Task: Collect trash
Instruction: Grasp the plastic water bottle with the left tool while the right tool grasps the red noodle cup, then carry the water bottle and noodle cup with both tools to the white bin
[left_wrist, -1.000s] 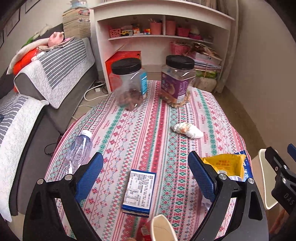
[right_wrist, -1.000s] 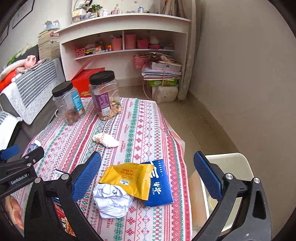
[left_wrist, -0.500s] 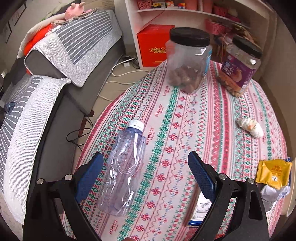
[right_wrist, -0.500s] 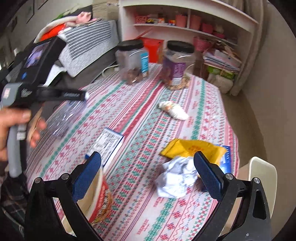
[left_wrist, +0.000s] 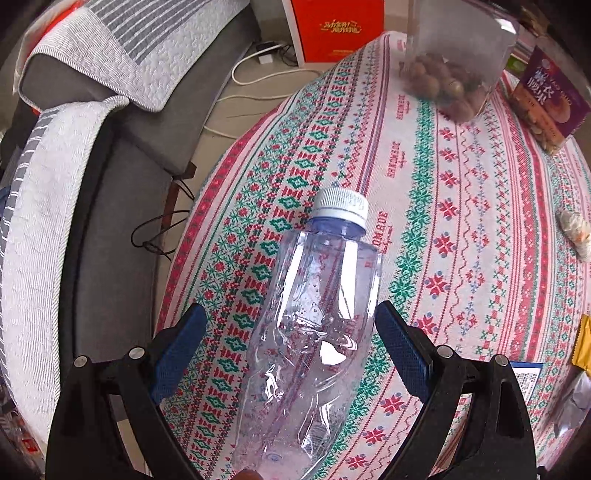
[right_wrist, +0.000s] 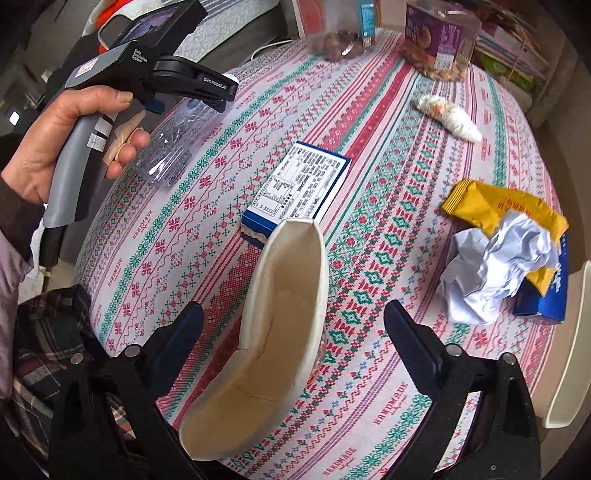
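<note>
gripper: black frame | blue pads | sleeve: dark

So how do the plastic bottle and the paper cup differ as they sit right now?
The plastic bottle is clear, crumpled and capped in white; the paper cup is opaque cream inside, squashed flat and open-mouthed. The bottle lies between the left gripper fingers; the cup lies between those of the right gripper, whose jaws are closing. Both lie on their sides on the patterned tablecloth, ungripped.
</note>
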